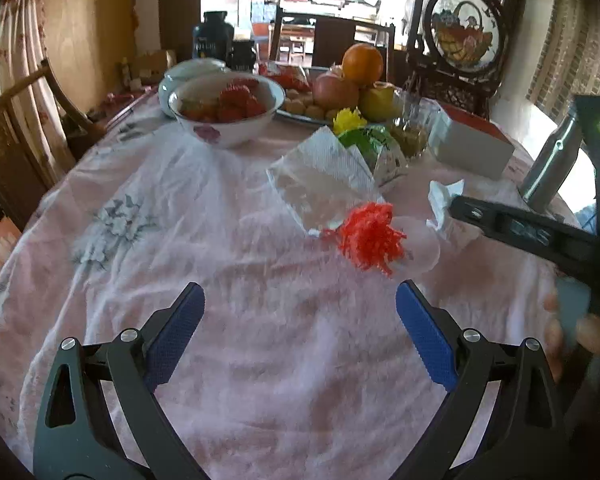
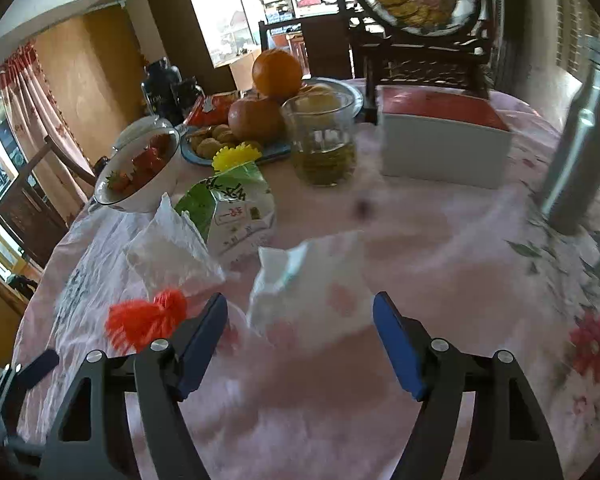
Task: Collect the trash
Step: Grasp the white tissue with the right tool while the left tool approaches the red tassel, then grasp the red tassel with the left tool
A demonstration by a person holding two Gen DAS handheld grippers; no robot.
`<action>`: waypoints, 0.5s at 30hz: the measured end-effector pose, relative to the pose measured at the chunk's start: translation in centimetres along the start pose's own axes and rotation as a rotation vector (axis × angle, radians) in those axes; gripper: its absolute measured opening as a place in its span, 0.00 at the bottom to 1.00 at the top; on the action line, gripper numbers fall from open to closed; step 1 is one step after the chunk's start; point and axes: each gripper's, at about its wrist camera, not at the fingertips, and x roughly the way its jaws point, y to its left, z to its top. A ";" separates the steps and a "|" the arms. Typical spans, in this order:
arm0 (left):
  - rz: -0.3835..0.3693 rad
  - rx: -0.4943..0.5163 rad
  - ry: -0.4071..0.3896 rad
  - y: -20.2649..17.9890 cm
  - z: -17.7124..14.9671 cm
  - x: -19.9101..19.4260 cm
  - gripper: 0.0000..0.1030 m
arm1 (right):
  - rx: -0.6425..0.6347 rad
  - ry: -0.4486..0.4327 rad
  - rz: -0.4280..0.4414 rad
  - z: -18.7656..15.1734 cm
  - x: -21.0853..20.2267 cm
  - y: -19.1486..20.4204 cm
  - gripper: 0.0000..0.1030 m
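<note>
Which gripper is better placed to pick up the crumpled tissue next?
Right. The tissue lies just ahead of the open right gripper, roughly centred between its fingers. The left gripper faces bare tablecloth, with the tissue off to its right.

Table draped in pink floral cloth (image 1: 220, 280); on it lie crumpled tissue (image 2: 312, 280), orange pompom (image 1: 370, 238), strawberry bowl (image 1: 228, 106), glass (image 2: 324, 144), white box (image 2: 444, 148).

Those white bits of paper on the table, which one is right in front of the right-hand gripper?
The crumpled tissue, just ahead of the open right gripper. The flatter white napkin lies further left, by the green packet.
</note>
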 end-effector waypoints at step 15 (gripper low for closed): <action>-0.018 -0.016 0.006 0.3 0.1 0.1 0.90 | 0.136 0.011 0.035 -1.0 0.2 -2.9 0.12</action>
